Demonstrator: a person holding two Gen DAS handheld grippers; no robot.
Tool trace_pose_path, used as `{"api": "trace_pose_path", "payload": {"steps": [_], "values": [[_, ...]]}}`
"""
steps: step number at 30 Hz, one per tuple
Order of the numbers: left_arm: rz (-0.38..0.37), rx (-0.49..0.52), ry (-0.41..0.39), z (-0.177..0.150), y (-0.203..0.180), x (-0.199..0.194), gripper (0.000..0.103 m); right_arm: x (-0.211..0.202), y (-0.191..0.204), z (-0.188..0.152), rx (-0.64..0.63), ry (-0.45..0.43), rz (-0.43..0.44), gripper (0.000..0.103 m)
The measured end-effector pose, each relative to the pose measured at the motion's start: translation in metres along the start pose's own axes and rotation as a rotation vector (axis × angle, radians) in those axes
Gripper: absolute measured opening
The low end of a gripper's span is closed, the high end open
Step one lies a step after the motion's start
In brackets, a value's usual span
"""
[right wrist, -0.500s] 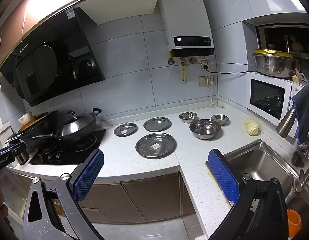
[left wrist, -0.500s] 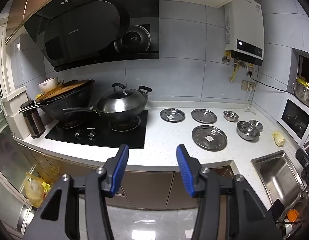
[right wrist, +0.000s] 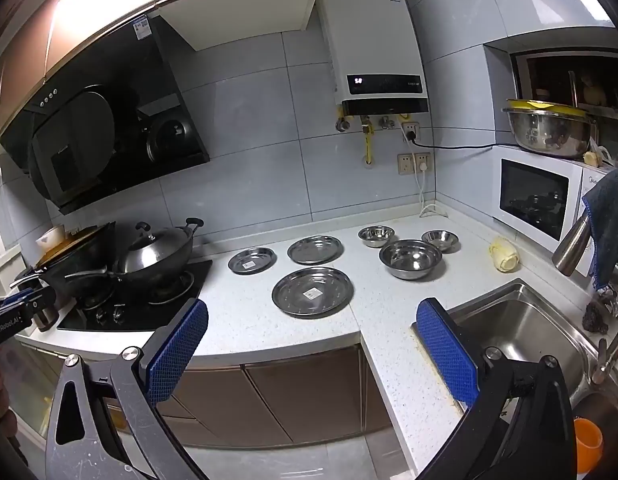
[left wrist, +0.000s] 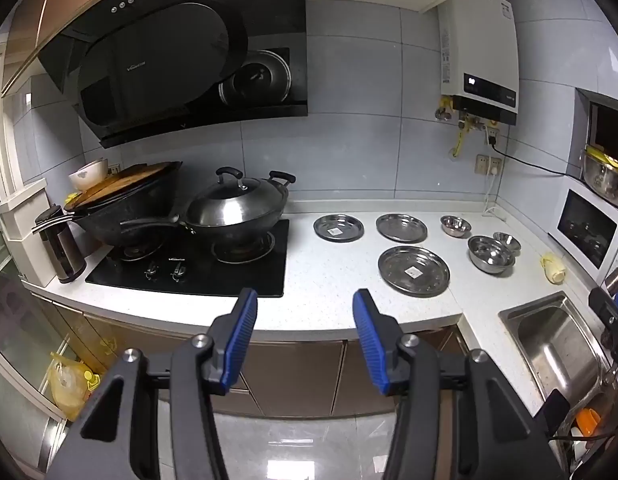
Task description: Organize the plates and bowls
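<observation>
Three steel plates lie apart on the white counter: a large plate at the front, a small plate and a medium plate behind it. To their right sit three steel bowls: a large bowl and two small bowls. My left gripper hangs open in front of the counter edge, with nothing between its fingers. My right gripper stands wide open, also short of the counter and holding nothing.
A black hob with a lidded wok and a second wok fills the counter's left part. A steel sink lies at the right, with a microwave behind it. A yellow lump rests near the bowls.
</observation>
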State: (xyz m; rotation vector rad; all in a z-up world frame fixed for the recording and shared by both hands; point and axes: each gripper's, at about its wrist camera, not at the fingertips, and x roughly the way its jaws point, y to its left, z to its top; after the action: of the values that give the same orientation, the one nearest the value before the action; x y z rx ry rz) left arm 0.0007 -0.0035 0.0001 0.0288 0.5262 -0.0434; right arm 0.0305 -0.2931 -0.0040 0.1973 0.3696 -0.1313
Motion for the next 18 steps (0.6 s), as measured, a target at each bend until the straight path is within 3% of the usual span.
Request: {"api": "trace_pose_path", "payload": {"steps": [18], "values": [[0.006, 0.009, 0.001, -0.0043, -0.0006, 0.0016, 0.048, 0.0008, -0.0015, -0.0038, 0.004, -0.002, 0.001, 0.102]]}}
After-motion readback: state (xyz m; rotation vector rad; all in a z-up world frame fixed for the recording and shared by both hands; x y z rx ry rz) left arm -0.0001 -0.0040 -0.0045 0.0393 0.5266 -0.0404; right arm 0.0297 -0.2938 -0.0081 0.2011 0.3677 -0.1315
